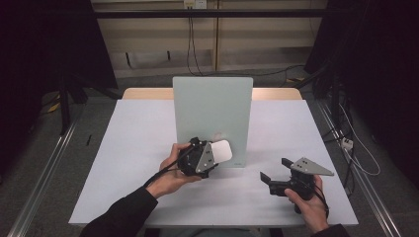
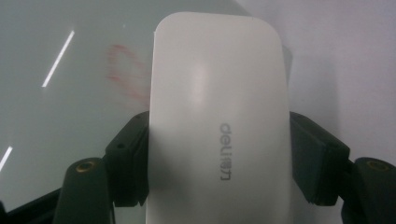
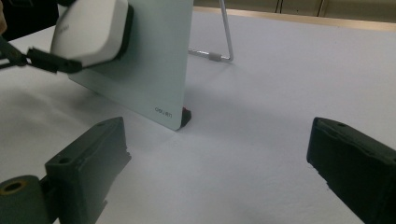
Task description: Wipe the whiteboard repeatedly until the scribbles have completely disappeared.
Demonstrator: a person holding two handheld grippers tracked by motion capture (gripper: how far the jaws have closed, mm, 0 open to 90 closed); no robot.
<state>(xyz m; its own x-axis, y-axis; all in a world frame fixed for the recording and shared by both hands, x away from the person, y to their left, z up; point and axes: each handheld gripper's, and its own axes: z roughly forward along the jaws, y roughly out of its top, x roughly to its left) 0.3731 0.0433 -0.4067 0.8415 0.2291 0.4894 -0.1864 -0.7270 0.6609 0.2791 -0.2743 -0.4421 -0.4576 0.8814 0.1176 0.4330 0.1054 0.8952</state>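
While the left hand-held gripper (image 2: 219, 163) pinches it, white rounded eraser (image 2: 219, 107), grey logo, against pale board (image 1: 212, 113), right hand-held gripper (image 3: 219, 172) spread

White rounded plastic eraser block (image 2: 219, 126): near end cut off by bottom edge in left gripper view; pad face against board hidden. Faint red smear (image 2: 125, 77) on pale green upright glass board (image 1: 212, 116): right part hidden behind eraser, shape unclear. Thin metal wire stand (image 3: 224, 42) behind board: top cut off in right gripper view. Small dark foot (image 3: 185, 115) under board corner: mostly hidden.
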